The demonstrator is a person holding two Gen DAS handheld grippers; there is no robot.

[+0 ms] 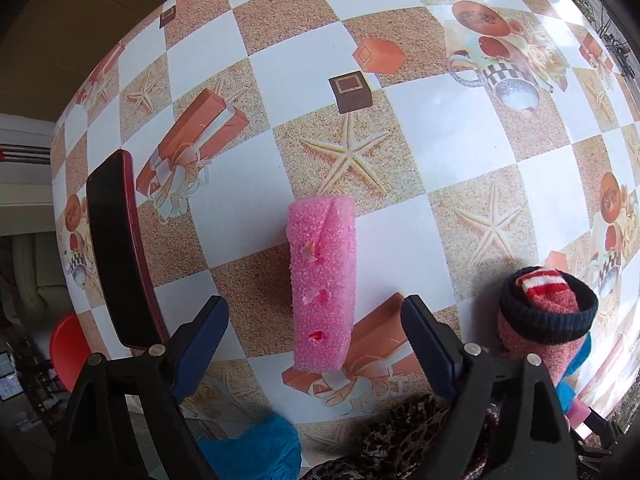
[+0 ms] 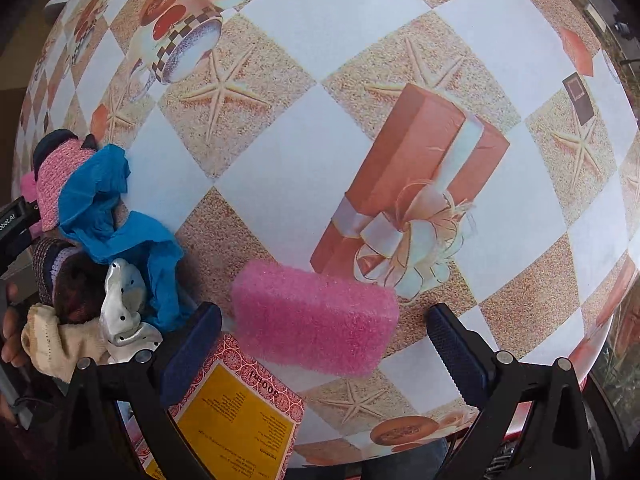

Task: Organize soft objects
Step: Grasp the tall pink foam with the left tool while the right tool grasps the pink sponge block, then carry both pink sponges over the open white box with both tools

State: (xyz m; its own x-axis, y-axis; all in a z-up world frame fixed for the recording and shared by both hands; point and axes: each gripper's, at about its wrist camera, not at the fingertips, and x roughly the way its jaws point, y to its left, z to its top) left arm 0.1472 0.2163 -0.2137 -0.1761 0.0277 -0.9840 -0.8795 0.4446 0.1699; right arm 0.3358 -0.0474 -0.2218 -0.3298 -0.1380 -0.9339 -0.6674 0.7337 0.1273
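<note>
Both tongs, left tongs (image 1: 316, 344) and right tongs (image 2: 324, 344), gape released around our pink sponge (image 1: 322, 284), lying alone mid-frame on the counter (image 1: 440, 140) (probably bound for the soft pile (image 2: 104, 240) at left, we judge)

Table (image 1: 440, 136): fills both views, draped in checkered oilcloth printed with starfish, gift boxes, teacups.
Light: soft daylight glare at 1 o'clock in left view.
Wall (image 1: 80, 20): beige, at 10 o'clock.
Chair (image 1: 68, 344): red-orange seat at 8 o'clock, below table edge.
</note>
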